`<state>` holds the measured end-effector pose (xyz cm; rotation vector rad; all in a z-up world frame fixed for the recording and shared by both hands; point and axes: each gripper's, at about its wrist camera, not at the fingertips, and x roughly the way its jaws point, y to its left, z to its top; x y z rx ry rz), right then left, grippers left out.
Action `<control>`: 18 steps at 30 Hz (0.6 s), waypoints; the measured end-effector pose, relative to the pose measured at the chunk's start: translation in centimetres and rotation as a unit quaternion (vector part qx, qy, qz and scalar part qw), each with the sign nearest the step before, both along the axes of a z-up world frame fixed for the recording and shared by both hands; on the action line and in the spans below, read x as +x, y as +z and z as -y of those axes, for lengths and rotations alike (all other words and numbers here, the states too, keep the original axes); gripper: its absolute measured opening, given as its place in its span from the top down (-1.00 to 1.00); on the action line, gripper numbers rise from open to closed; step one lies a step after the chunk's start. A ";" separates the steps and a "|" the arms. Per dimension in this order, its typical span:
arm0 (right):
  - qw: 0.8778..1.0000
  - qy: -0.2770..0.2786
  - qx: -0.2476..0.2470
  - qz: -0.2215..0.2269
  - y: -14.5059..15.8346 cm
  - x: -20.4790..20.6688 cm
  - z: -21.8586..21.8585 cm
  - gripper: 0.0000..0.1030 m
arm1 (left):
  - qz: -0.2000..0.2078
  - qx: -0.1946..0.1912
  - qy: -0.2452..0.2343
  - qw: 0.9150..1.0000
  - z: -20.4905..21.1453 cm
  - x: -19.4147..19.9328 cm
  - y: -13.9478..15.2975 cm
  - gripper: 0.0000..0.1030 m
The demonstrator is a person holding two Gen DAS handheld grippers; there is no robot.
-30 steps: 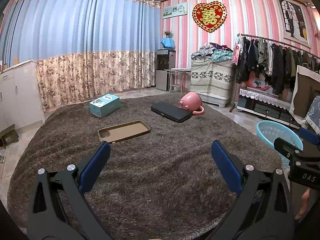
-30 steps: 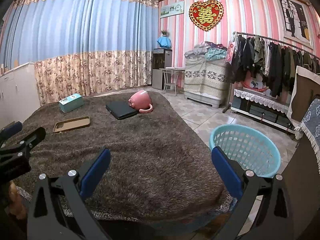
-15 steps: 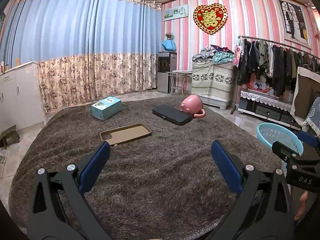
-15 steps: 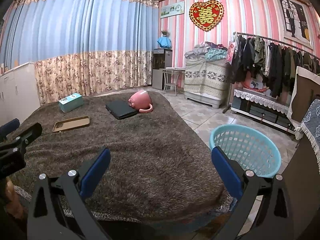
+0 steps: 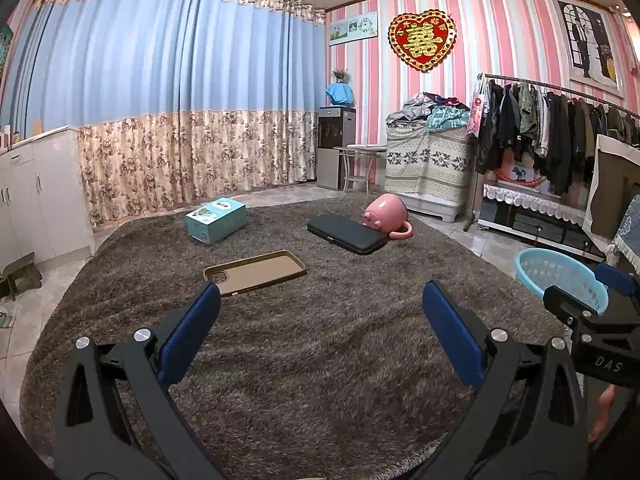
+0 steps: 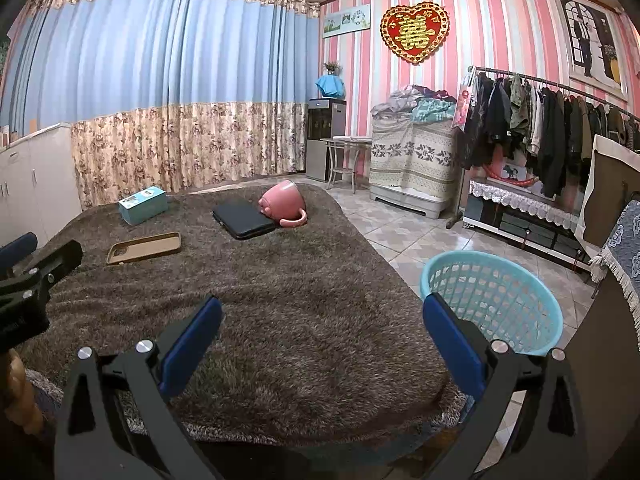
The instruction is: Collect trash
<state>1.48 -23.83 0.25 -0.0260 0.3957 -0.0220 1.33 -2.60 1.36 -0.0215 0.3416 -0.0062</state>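
On the shaggy brown rug [image 5: 320, 360] lie a tan phone case [image 5: 256, 271], a teal box [image 5: 216, 220], a flat black case [image 5: 347, 234] and a pink cup [image 5: 386, 216] tipped on its side. A light blue basket [image 6: 494, 296] stands on the tiled floor right of the rug; it also shows in the left wrist view [image 5: 560, 276]. My left gripper [image 5: 320, 328] is open and empty above the near rug, short of the phone case. My right gripper [image 6: 322, 332] is open and empty over the rug's right edge, beside the basket.
White cabinets [image 5: 36, 196] stand at the left. A clothes rack [image 5: 560, 128], a covered pile [image 5: 428, 160] and a small table [image 5: 360, 164] line the far right wall. Curtains [image 5: 180, 120] close the back. A cloth-draped edge [image 6: 624, 248] is at the far right.
Both views have shifted only slightly; the left gripper has drifted a little, the objects on the rug have not moved, and both grippers stay open.
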 end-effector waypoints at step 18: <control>1.000 0.000 -0.001 -0.001 0.0 -0.1 0.1 -0.91 | 0.002 0.002 0.002 1.000 -0.1 0.1 0.1 -0.90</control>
